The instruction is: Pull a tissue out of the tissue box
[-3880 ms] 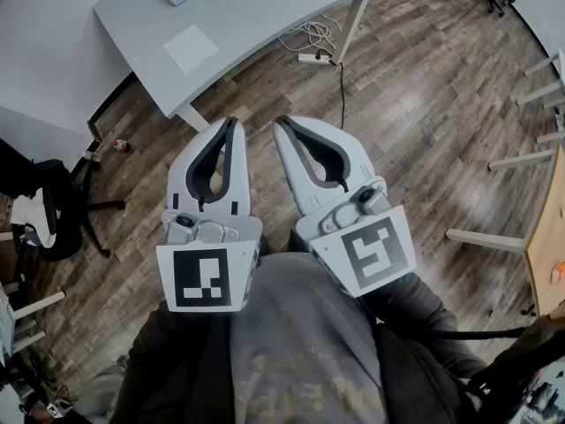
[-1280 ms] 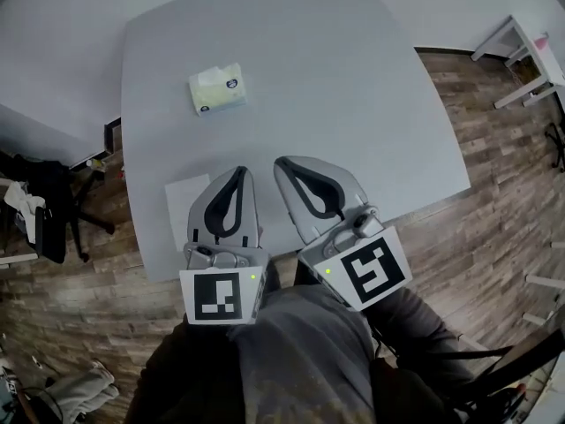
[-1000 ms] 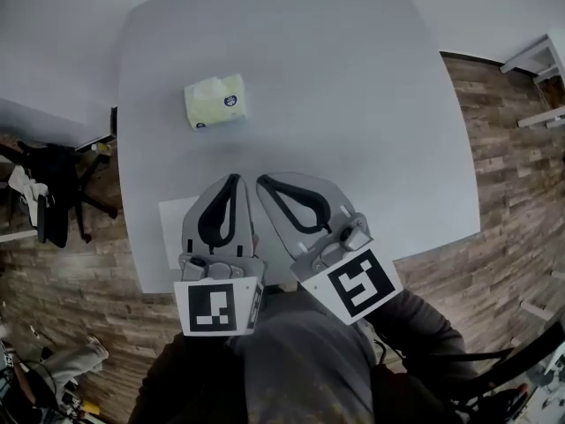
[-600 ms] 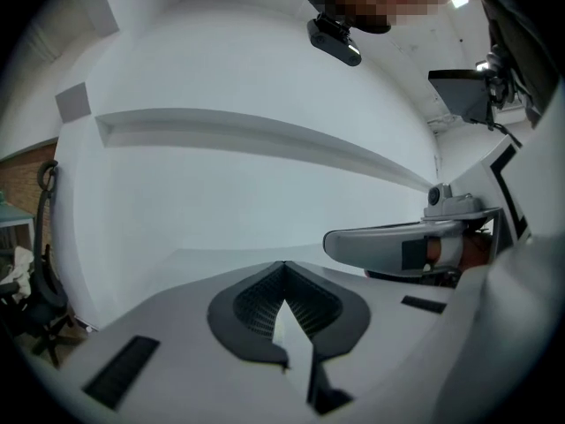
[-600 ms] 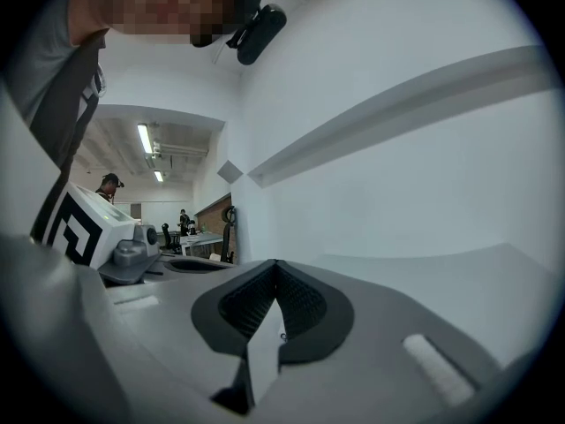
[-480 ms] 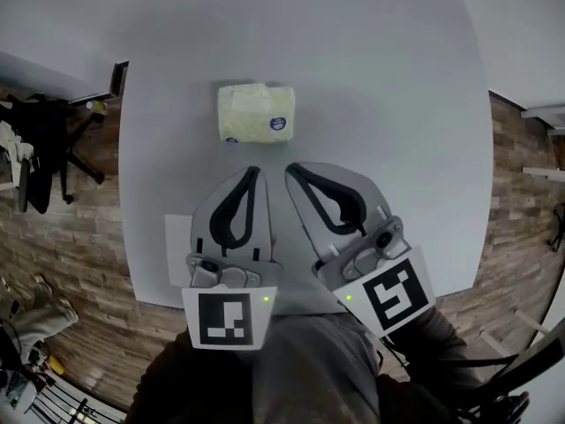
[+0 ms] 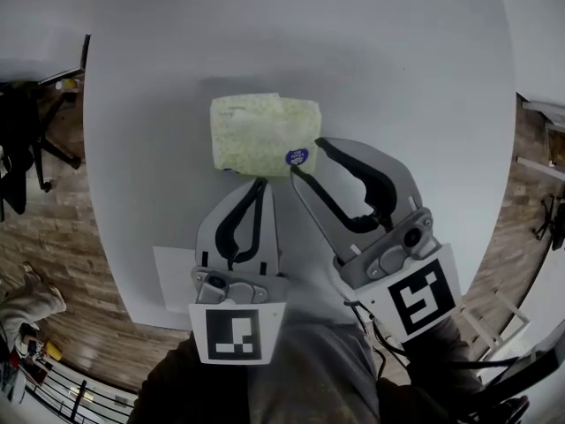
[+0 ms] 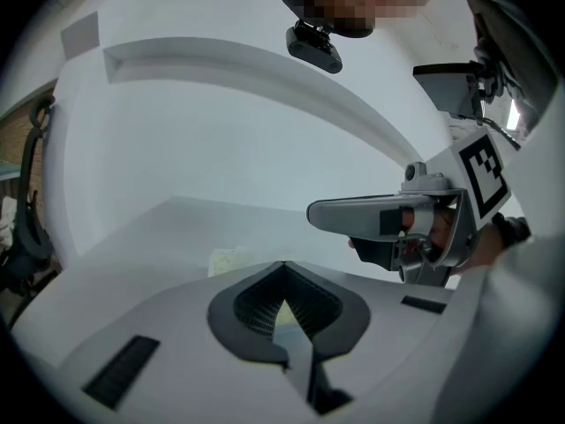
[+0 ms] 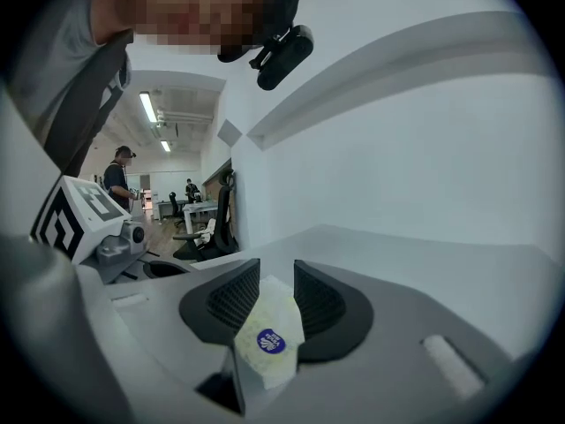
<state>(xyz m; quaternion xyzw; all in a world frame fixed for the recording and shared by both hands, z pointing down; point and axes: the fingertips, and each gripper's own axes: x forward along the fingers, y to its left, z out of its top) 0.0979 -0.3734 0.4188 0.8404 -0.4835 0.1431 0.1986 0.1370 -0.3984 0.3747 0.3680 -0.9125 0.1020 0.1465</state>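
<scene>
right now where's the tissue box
The tissue box lies on the table in the head view, ahead of the left tongs, its stickered corner between the opening right tongs.

Tissue box (image 7: 260,135) on table (image 7: 424,78) ctr; paper sheet (image 7: 172,276) nearer, L, by table edge.

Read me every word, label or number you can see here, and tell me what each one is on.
Blue round sticker on the tissue pack: white print, too small to read.
Square markers on the left cube and right cube: black-and-white patterns, no words or numbers.
No other text is visible.
</scene>
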